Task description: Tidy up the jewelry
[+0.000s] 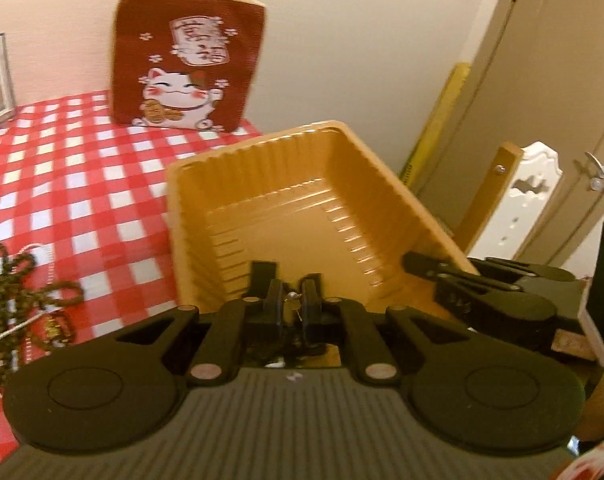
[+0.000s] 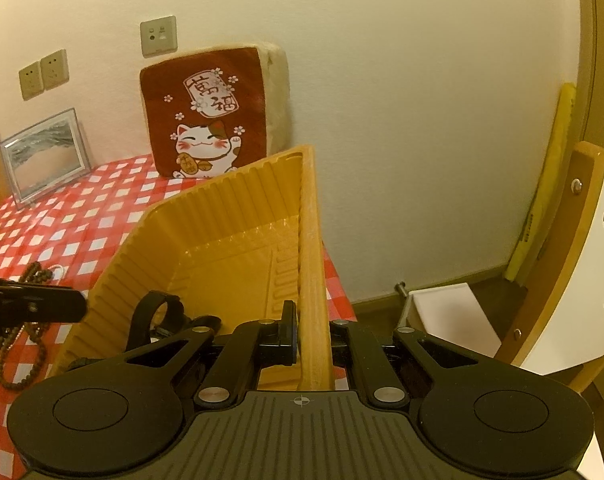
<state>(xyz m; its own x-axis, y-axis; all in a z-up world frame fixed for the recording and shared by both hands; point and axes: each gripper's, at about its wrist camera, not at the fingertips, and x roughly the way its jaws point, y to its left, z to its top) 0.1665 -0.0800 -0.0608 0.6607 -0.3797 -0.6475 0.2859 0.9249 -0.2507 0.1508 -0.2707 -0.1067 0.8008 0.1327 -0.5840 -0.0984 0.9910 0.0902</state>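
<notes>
Left gripper (image 1: pixel 292 300): 2 black fingers nearly together, pinching a small silver metal jewelry piece (image 1: pixel 290 299); too small and blurred to say what kind. It sits over the near edge of the tray.
Right gripper (image 2: pixel 310 340): clamped on the right side wall of the tray, left finger (image 2: pixel 288 330) inside, wall between the fingers; right finger hidden behind the wall.
Tray: ribbed orange-tan rectangular plastic tray (image 1: pixel 286 216), tilted, its right side raised in the right gripper's hold. Inner floor bare in the left wrist view.
Black item in tray: in the right wrist view a black ring-shaped strap or band (image 2: pixel 164 314) lies at the tray's near left corner; cannot tell what it is.
Beads: dark brown bead strand (image 1: pixel 20 280) lying in loops on the cloth left of the tray, apart from it, tangled with a thin white beaded chain (image 1: pixel 48 256).
Gold bit: small gold-coloured charm (image 1: pixel 54 328) among the bead loops; blurred.
Surface: red-and-white checked tablecloth (image 1: pixel 82 184).
Back of table: red square cushion with a white lucky-cat print (image 1: pixel 188 64) leaning on the wall, behind the tray.
Far left: silver-framed picture (image 2: pixel 46 156) leaning on the wall.
Wall: 3 beige socket plates (image 2: pixel 158 36) above the cushion and frame.
Right of table: white-and-wood chair back (image 1: pixel 529 192), brown door with a metal handle (image 1: pixel 597 168).
</notes>
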